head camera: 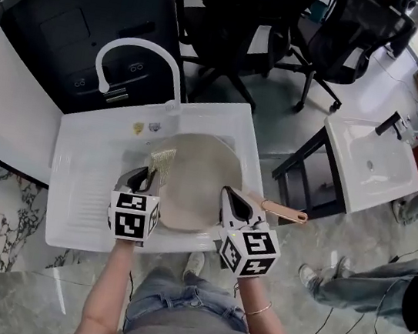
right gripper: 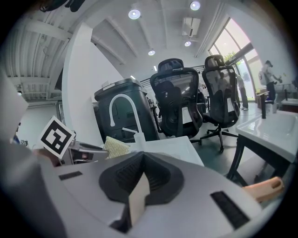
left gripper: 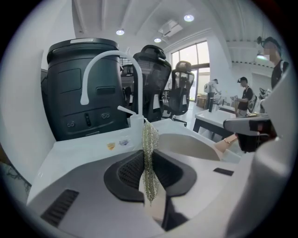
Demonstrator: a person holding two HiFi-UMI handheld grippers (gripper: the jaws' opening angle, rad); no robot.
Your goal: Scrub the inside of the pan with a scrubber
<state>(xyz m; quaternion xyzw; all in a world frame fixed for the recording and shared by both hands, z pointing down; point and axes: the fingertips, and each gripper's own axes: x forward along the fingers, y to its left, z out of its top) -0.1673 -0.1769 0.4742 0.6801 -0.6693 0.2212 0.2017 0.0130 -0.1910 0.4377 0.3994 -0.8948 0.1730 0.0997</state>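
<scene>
There are two tongs, one in each hand. The left tongs [head camera: 147, 178] [left gripper: 149, 174] are squeezed shut on the one scrubber [head camera: 161, 161] [left gripper: 149, 148]. The scrubber is a thin, flat pad of shiny, scratchy mesh. It sticks up out of the tongs toward 12 o'clock. In the head view it sits over the left part of the pan [head camera: 196, 177] [left gripper: 188, 145].

The right tongs [head camera: 232, 202] [right gripper: 139, 183] are shut too. They pinch the thin edge of the pan, which shows as a pale strip [right gripper: 138, 201] between the black ribbed pads. They hold the edge at about 4 o'clock on the pan, just beside the handle [head camera: 284, 210] [right gripper: 263, 188].

There is one pan. It is round and wide, with a smooth cream inside. Its handle is light brown and points to 3 o'clock. The pan sits in the bowl of one white sink [head camera: 82, 182]. The sink is smooth and shiny, with ridges on its left side. One white tap [head camera: 139, 46] [left gripper: 111, 59] [right gripper: 122, 103], bent like a hook, stands at the sink's 12 o'clock edge.

Behind the sink is a big black box [head camera: 68, 13]. Two black office chairs [right gripper: 179, 100] stand on the floor at 1 o'clock. A second white sink [head camera: 371, 151] is well apart, at 2 o'clock.
</scene>
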